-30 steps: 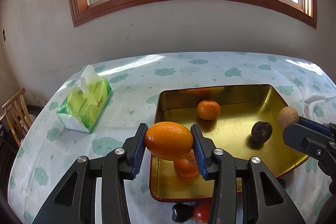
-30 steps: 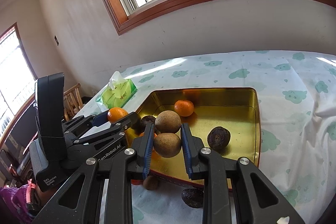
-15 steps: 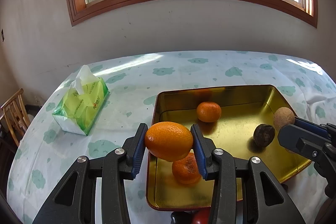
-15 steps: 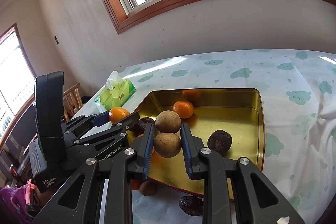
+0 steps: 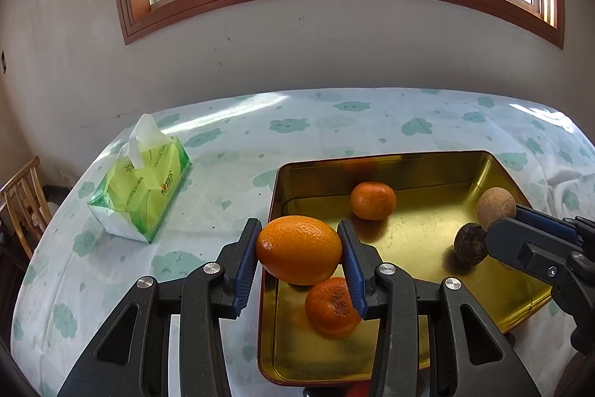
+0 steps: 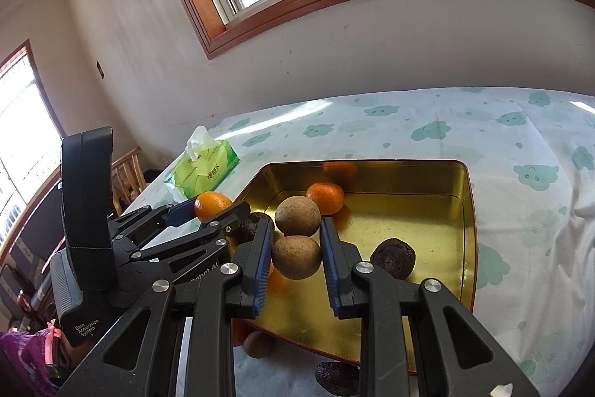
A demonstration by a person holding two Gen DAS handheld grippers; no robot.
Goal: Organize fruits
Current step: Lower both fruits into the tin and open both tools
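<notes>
My left gripper (image 5: 299, 250) is shut on a large orange (image 5: 298, 249) and holds it above the near left edge of the gold tray (image 5: 494, 166). My right gripper (image 6: 296, 257) is shut on a brown round fruit (image 6: 296, 256) above the tray (image 6: 469, 211). In the tray lie two small mandarins (image 5: 373, 200) (image 5: 329, 307), a dark wrinkled fruit (image 6: 394, 258) and another brown round fruit (image 6: 297, 215). The right gripper shows in the left wrist view (image 5: 498, 229), and the left gripper with its orange shows in the right wrist view (image 6: 212, 205).
A green tissue pack (image 5: 143, 185) lies on the cloud-print tablecloth (image 5: 372, 121) left of the tray. A brown fruit (image 6: 259, 344) and a dark fruit (image 6: 336, 378) lie on the cloth before the tray. A wooden chair (image 5: 22, 203) stands at the left edge.
Both grippers have moved a little forward over the tray, each still holding its fruit. The fruits in the tray have not moved.
</notes>
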